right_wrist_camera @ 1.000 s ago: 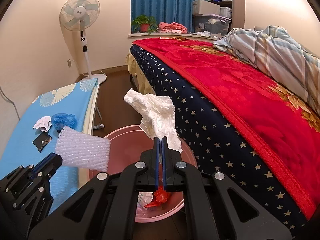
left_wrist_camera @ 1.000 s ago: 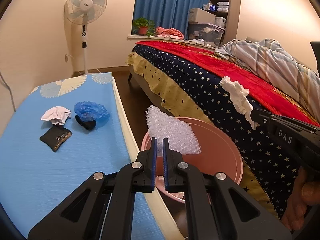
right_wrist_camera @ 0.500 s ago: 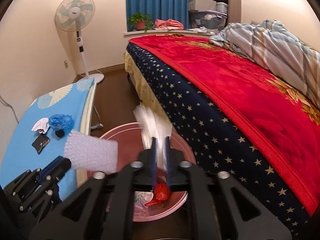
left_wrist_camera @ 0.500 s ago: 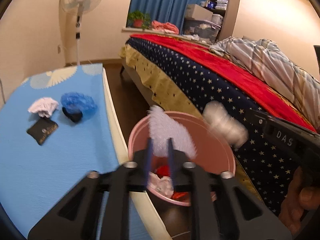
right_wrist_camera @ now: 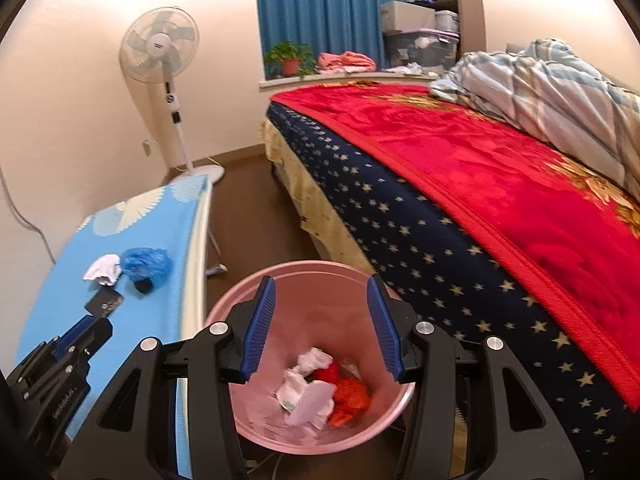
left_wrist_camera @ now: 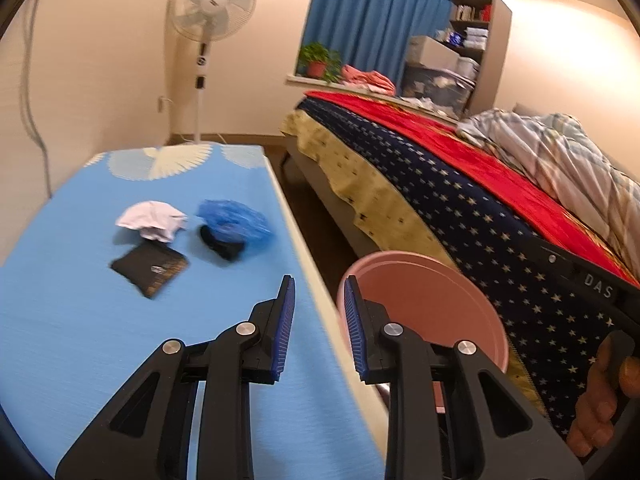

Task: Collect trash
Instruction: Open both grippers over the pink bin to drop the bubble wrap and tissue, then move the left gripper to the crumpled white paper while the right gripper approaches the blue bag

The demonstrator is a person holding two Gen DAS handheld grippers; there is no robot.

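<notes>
A pink bin stands on the floor between the blue table and the bed; it also shows in the left wrist view. White and red trash lies inside it. My right gripper is open and empty right above the bin. My left gripper is open and empty over the table's right edge, beside the bin. On the table lie a white crumpled tissue, a blue plastic wad over a black item, and a black packet.
The blue table is at the left. A bed with a starred navy and red cover is at the right. A standing fan is by the far wall. Brown floor runs between table and bed.
Both grippers opened and let go: the bubble wrap and the white tissue dropped into the pink bin. My left gripper has swung left toward the table.
</notes>
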